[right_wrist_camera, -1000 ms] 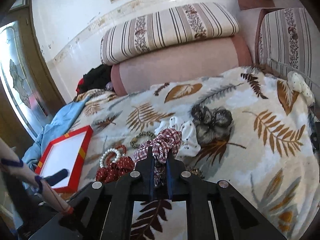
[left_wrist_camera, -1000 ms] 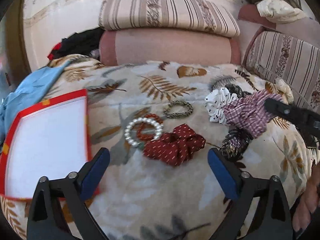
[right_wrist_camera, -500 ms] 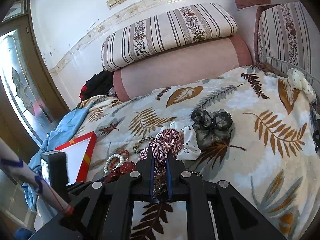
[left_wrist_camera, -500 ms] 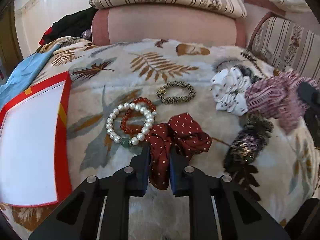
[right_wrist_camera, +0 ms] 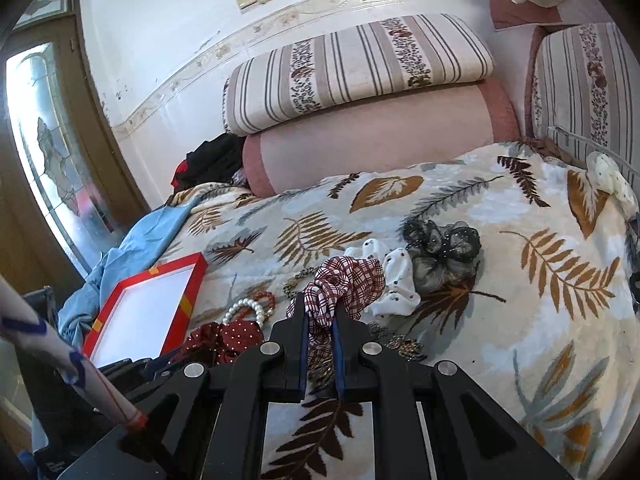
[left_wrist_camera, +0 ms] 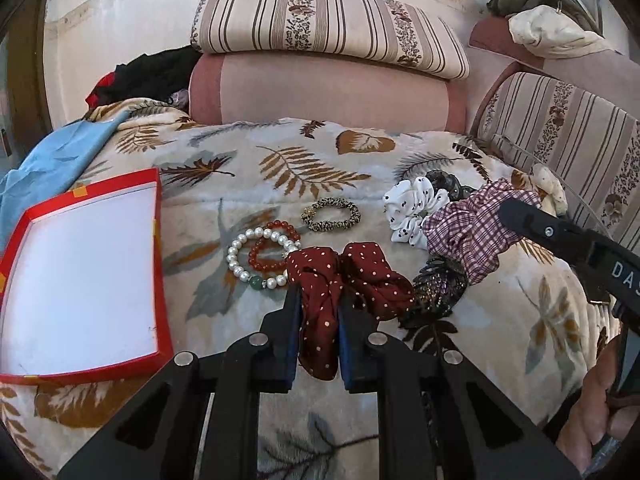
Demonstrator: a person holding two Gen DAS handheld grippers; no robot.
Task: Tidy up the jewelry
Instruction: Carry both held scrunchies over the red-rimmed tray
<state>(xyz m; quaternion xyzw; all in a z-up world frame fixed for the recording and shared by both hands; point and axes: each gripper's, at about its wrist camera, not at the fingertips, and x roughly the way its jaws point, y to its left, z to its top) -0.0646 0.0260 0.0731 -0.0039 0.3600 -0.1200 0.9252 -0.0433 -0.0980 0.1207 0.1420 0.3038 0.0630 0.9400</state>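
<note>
My left gripper (left_wrist_camera: pixel 319 300) is shut on a dark red dotted scrunchie (left_wrist_camera: pixel 372 280) that lies on the leaf-print blanket (left_wrist_camera: pixel 280 168). My right gripper (right_wrist_camera: pixel 320 312) is shut on a plaid scrunchie (right_wrist_camera: pixel 352 280) and holds it just above the blanket; it also shows in the left wrist view (left_wrist_camera: pixel 472 228). A pearl bracelet (left_wrist_camera: pixel 244 264) and a red bead bracelet (left_wrist_camera: pixel 264 256) lie left of the red scrunchie. A leopard-print hair tie (left_wrist_camera: pixel 332 214) lies behind them. An empty red box (left_wrist_camera: pixel 80 272) with a white floor sits at the left.
A white dotted scrunchie (left_wrist_camera: pixel 412 208), a grey-black scrunchie (right_wrist_camera: pixel 444 248) and a dark glittery scrunchie (left_wrist_camera: pixel 436 292) lie on the right. Striped cushions (left_wrist_camera: pixel 328 28) and a pink bolster (left_wrist_camera: pixel 320 92) stand behind. Blue cloth (left_wrist_camera: pixel 48 160) lies at the far left.
My left gripper moved forward and shut on the dark red dotted scrunchie, then drew back and up a little. My right gripper stays shut on the plaid scrunchie.
</note>
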